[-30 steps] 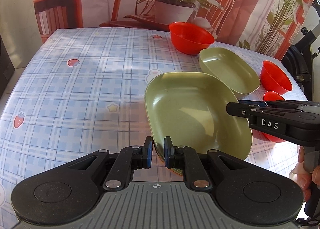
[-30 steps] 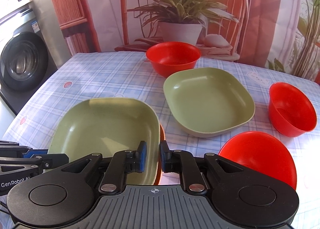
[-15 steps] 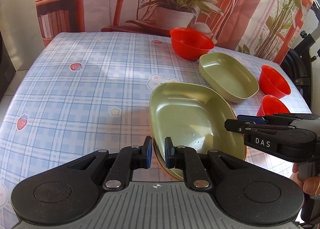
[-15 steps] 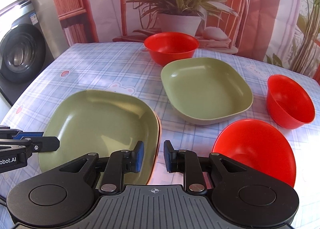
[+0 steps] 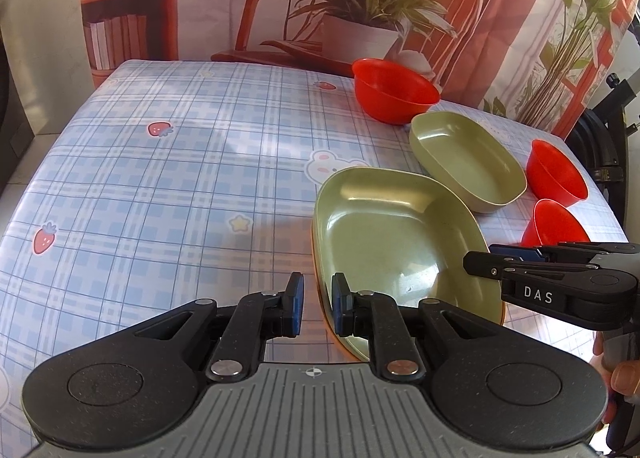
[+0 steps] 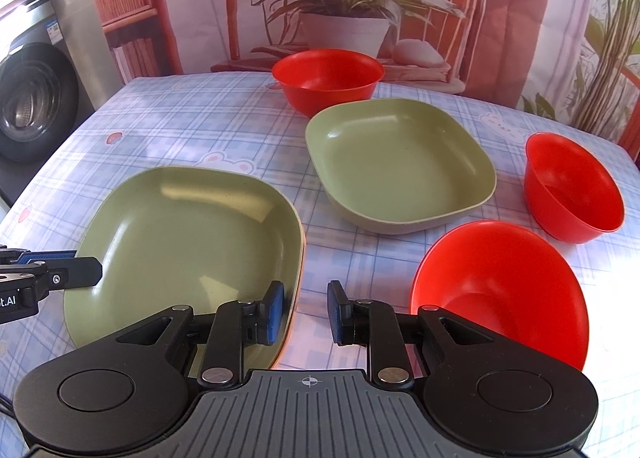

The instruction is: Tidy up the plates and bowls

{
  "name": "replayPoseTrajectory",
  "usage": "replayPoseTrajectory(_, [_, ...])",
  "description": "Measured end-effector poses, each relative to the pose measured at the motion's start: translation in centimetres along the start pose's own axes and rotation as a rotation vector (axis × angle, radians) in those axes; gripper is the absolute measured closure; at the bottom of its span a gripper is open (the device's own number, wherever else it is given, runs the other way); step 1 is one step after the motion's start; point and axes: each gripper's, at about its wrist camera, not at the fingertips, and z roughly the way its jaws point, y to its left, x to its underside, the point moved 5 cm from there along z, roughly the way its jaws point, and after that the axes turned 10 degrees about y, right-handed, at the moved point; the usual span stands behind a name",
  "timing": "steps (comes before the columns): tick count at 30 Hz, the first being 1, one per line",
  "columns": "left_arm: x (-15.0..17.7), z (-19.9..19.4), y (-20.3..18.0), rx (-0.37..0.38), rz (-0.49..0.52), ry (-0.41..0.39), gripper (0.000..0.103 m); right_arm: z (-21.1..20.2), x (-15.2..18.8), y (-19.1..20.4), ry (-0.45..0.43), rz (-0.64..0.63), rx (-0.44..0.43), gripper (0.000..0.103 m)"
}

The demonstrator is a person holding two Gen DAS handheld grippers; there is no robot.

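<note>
A large green plate (image 5: 392, 242) (image 6: 188, 242) lies on the checked tablecloth, with an orange rim (image 6: 303, 254) showing under its edge. My left gripper (image 5: 317, 310) straddles its near-left rim. The jaws are opening, and table shows between the left pad and the rim. My right gripper (image 6: 306, 314) straddles the opposite rim, slightly open, with its right pad clear of the plate. A second, deeper green plate (image 6: 400, 162) sits behind. Three red bowls stand around it: one at the back (image 6: 328, 78), one at the right (image 6: 572, 186) and one near my right gripper (image 6: 500, 298).
The tablecloth (image 5: 180, 186) stretches wide to the left of the plates. A washing machine (image 6: 32, 106) stands beyond the table's left edge. A printed backdrop with a plant and chair hangs behind the far edge. A hand (image 5: 624, 374) holds the right gripper.
The green plate has sunk and looks smaller in both views. The left jaws have parted a little off its rim. Both grippers stay at the plate's edges.
</note>
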Motion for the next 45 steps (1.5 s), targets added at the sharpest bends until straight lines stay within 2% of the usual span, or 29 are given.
replayPoseTrajectory(4, [0.1,0.2,0.2,-0.001,-0.009,0.002,0.082,0.0,0.0,-0.1,-0.003,0.004,-0.003,0.082])
replayPoseTrajectory(11, [0.2,0.3,0.2,0.001,-0.011,0.003,0.081,0.0,0.0,-0.4,0.001,0.021,-0.014,0.082])
replayPoseTrajectory(16, [-0.6,-0.5,-0.1,-0.022,0.012,-0.009,0.081,-1.6,-0.8,-0.4,-0.033,0.032,-0.071,0.082])
replayPoseTrajectory(19, [-1.9,-1.9,-0.3,-0.007,0.016,-0.059,0.081,-2.9,-1.8,-0.9,-0.072,0.026,-0.086,0.082])
replayPoseTrajectory(24, [-5.4,-4.1,-2.0,0.039,0.043,-0.145,0.082,-4.2,-4.5,-3.6,-0.135,0.035,-0.051,0.082])
replayPoseTrajectory(29, [-8.6,-3.4,-4.4,0.087,0.017,-0.169,0.081,-4.0,-7.5,-6.8,-0.17,0.005,0.007,0.082])
replayPoseTrajectory(32, [-10.0,-1.4,-5.9,0.096,-0.014,-0.15,0.081,-2.6,-9.2,-8.5,-0.149,-0.003,0.046,0.082])
replayPoseTrajectory(36, [-10.9,2.2,-7.7,0.108,-0.025,-0.088,0.081,-0.3,-10.9,-10.5,-0.102,0.023,0.066,0.082])
replayPoseTrajectory(45, [-11.8,7.5,-9.1,0.09,-0.01,0.007,0.079,3.7,-12.1,-12.6,-0.046,0.033,0.12,0.082])
